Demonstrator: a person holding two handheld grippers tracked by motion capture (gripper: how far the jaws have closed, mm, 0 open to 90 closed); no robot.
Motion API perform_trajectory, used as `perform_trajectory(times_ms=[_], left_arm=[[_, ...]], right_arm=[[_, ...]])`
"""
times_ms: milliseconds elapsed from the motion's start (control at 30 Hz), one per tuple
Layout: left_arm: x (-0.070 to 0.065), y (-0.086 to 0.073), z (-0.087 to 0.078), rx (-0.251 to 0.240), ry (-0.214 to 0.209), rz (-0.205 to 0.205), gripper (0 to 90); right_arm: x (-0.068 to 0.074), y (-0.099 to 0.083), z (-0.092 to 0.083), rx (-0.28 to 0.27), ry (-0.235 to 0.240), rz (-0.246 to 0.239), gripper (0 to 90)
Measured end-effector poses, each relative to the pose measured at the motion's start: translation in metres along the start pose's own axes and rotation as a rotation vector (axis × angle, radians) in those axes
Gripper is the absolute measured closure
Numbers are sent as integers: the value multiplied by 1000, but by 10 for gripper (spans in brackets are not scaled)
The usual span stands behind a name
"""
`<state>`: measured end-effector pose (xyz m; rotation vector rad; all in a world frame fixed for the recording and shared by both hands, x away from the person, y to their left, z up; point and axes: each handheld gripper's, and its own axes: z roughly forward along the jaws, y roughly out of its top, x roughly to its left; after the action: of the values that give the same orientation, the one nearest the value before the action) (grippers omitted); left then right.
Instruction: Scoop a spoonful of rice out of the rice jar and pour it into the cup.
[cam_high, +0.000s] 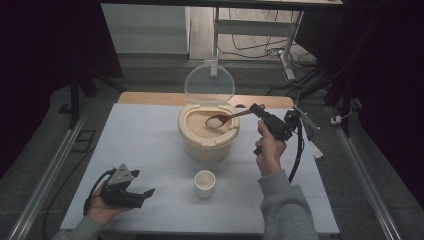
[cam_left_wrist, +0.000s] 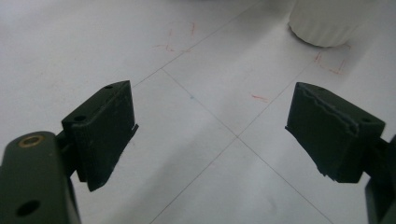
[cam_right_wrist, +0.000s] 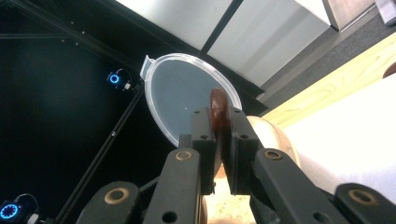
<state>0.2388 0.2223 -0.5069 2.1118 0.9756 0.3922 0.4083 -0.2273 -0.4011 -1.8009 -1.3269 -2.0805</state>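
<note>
A cream rice container (cam_high: 208, 136) stands mid-table with its clear lid (cam_high: 209, 83) hinged up behind it. My right gripper (cam_high: 256, 110) is shut on the handle of a brown wooden spoon (cam_high: 227, 119), whose bowl carries a heap of rice over the container's opening. In the right gripper view the spoon handle (cam_right_wrist: 217, 112) is clamped between the black jaws of my right gripper (cam_right_wrist: 219, 122), with the lid (cam_right_wrist: 180, 100) behind. A small white cup (cam_high: 205, 183) sits in front of the container. My left gripper (cam_high: 145, 196) rests open near the table's front left, with the cup (cam_left_wrist: 327, 21) ahead of it.
The white table (cam_high: 145, 145) has a wooden strip (cam_high: 150, 98) along its far edge. A black cable (cam_high: 299, 150) trails from the right gripper. Metal rails run along both sides of the table, and cables lie on the floor behind it.
</note>
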Motion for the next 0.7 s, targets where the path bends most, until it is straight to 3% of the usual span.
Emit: perform_trajectory(times_ms=[400, 700], left_arm=[[0, -1, 2, 7, -2, 1, 150], [0, -1, 2, 8, -3, -2, 150]], right_arm=[[-4, 3, -11, 4, -1, -6, 836], [4, 2, -25, 45, 45, -1, 836]])
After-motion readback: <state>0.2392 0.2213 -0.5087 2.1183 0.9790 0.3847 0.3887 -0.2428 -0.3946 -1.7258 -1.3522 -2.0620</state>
